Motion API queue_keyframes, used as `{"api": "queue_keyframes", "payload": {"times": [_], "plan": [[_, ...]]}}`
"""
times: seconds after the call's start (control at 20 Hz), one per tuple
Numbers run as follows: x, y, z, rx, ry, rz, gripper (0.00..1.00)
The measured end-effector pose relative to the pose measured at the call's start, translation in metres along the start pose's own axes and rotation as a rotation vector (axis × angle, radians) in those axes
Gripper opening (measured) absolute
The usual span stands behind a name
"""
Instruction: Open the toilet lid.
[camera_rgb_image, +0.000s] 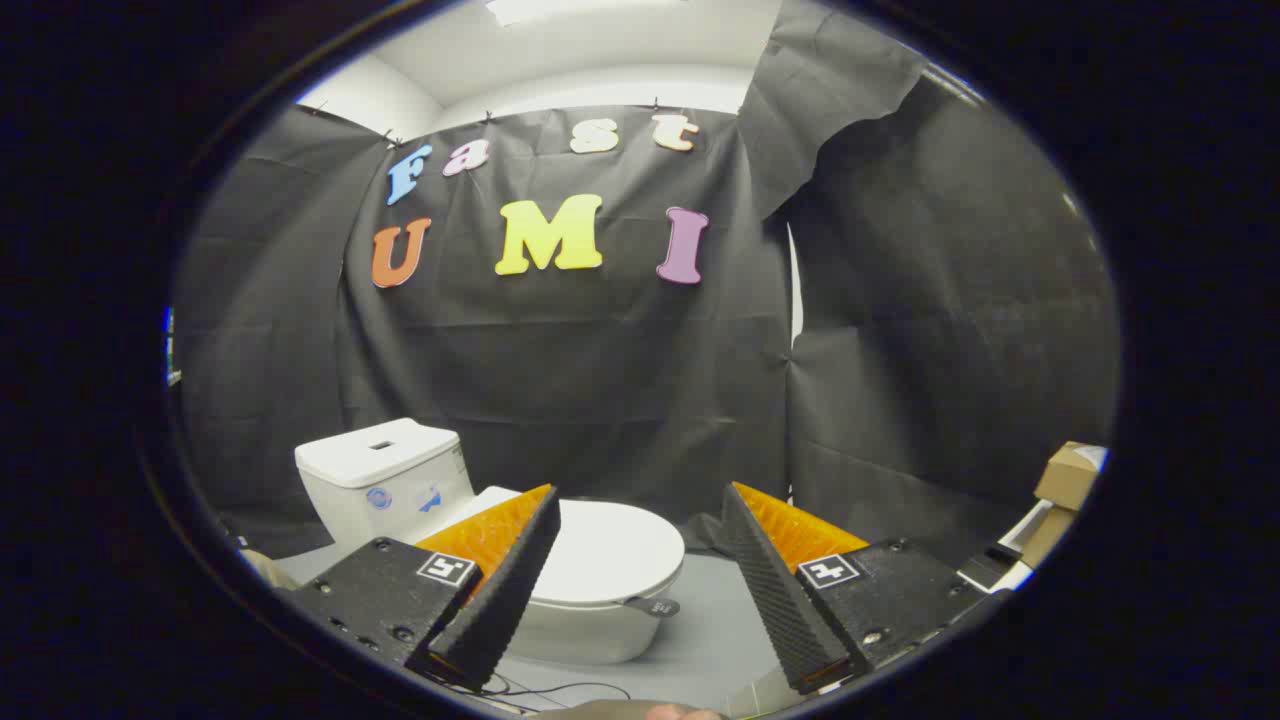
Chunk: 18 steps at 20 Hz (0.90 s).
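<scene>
Gripper (640, 500): we see fingers spread wide, holding nothing.
Toilet lid (605, 550): down, just ahead; left finger (500, 590) hides its near-left edge.

The gripper view rides on the gripper (640, 560), facing forward along its two spread fingers (500, 590) from low above the grey floor (710, 620), near the toilet (600, 570) just ahead, toward the booth's black cloth wall (600, 380)
</scene>
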<state>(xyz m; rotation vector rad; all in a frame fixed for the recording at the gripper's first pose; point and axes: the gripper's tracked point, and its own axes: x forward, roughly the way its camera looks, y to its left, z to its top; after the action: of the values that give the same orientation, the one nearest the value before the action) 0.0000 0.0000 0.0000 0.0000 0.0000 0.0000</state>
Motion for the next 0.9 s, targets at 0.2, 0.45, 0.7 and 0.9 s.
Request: {"api": "queue_keyframes", "payload": {"times": [0.2,0.45,0.7,0.9], "plan": [[0.002,-0.005,-0.007,0.005,0.031,-0.014,1.00],[0.002,-0.009,-0.006,-0.005,0.022,-0.025,1.00],[0.008,-0.014,-0.016,0.017,0.042,-0.024,1.00],[0.013,-0.016,-0.030,-0.009,0.048,-0.021,1.00]]}}
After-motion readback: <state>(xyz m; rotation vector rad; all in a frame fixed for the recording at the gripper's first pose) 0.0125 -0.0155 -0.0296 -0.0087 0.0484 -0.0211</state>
